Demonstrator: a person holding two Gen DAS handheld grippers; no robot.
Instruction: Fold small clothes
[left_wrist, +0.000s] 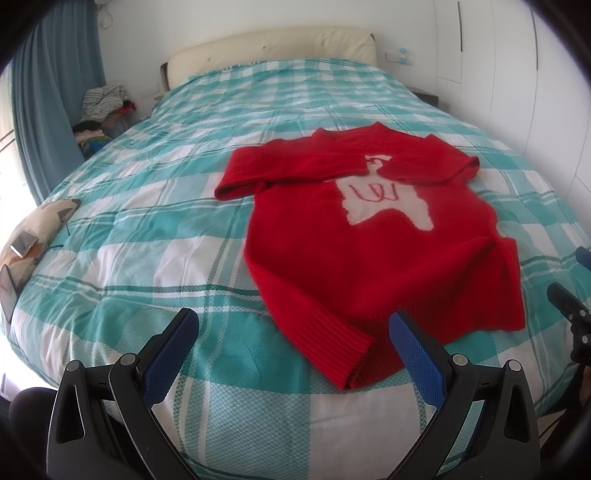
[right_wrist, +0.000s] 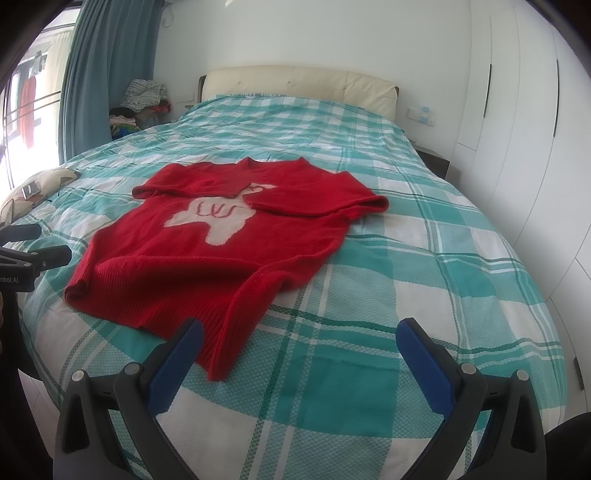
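Note:
A small red sweater (left_wrist: 369, 240) with a white animal figure on the chest lies flat on the bed, both sleeves folded across the chest. It also shows in the right wrist view (right_wrist: 207, 251). My left gripper (left_wrist: 293, 325) is open and empty, hovering just before the sweater's near left hem corner. My right gripper (right_wrist: 299, 332) is open and empty, hovering at the near right hem corner. The right gripper's fingers show at the left view's right edge (left_wrist: 569, 302); the left gripper shows at the right view's left edge (right_wrist: 33, 258).
The bed has a teal and white checked cover (left_wrist: 147, 240) and a cream headboard (left_wrist: 273, 44). A cushion with small items (left_wrist: 33, 232) lies at the bed's left edge. A clothes pile (left_wrist: 103, 107) and blue curtain stand far left. White wardrobes (right_wrist: 517, 110) line the right.

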